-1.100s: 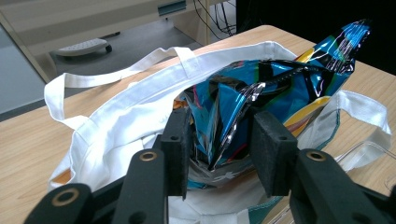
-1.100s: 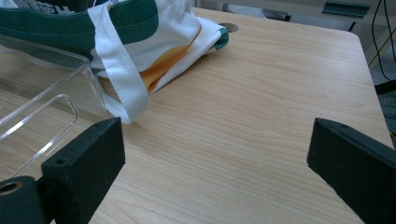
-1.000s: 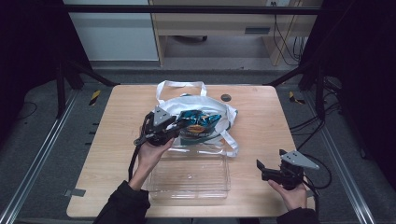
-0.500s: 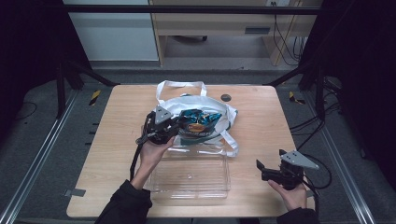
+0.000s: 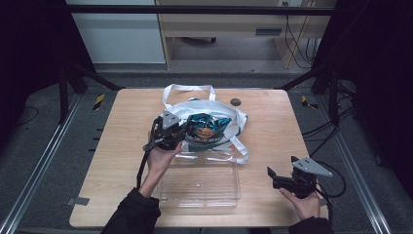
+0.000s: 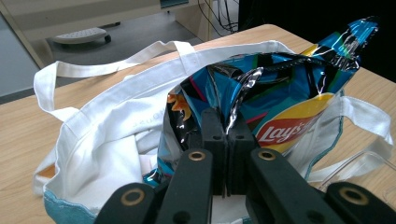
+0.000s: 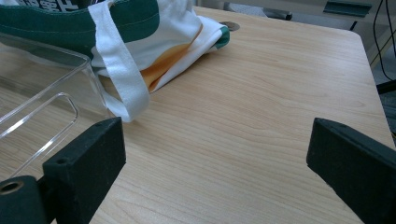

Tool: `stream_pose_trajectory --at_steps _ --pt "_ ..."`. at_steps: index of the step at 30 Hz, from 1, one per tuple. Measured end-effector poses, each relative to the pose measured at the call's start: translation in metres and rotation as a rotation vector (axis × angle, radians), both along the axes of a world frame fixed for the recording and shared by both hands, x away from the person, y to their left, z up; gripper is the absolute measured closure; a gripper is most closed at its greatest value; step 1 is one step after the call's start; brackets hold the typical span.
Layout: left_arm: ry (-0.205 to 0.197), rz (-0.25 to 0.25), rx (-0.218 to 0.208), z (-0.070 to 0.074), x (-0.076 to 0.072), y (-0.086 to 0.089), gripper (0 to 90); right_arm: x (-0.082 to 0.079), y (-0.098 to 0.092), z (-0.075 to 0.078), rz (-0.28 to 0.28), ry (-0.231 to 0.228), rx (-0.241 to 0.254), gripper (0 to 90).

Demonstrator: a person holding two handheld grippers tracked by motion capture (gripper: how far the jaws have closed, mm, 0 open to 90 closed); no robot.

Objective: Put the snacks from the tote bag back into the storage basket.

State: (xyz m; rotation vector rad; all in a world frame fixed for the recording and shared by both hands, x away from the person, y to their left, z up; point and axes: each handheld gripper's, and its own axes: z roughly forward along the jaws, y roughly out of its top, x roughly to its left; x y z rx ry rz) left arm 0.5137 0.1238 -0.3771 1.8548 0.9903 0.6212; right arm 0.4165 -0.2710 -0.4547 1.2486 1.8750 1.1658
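Observation:
A blue and yellow chip bag (image 5: 209,129) (image 6: 289,102) sticks out of the mouth of a white tote bag (image 5: 219,108) (image 6: 107,126) that lies at the middle of the table. My left gripper (image 5: 183,133) (image 6: 227,125) reaches in from the left. Its jaws have just been closing and now pinch a crumpled fold of the chip bag's near edge. My right gripper (image 5: 272,178) (image 7: 215,140) rests low near the table's front right, open wide with nothing between its jaws.
A clear plastic container (image 5: 199,181) (image 7: 46,107) sits right in front of the tote, whose strap (image 7: 121,79) drapes beside its corner. A small dark disc (image 5: 235,102) lies behind the bag. The wooden table (image 5: 272,126) has bare room at the right.
The left gripper's jaws have drawn together on the chip bag's edge. Both hands stay where they were, and the bag has barely shifted.

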Motion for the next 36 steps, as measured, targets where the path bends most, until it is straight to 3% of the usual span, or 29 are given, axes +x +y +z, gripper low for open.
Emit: stream_pose_trajectory --at_steps 24,36 --pt "-0.038 0.006 -0.098 0.01 -0.009 0.006 90.0 0.0 0.0 0.0 0.002 -0.002 0.001 5.2" --pt "-0.077 -0.003 -0.159 0.024 -0.014 0.006 90.0 0.0 0.0 0.0 0.002 -0.004 0.002 5.3"
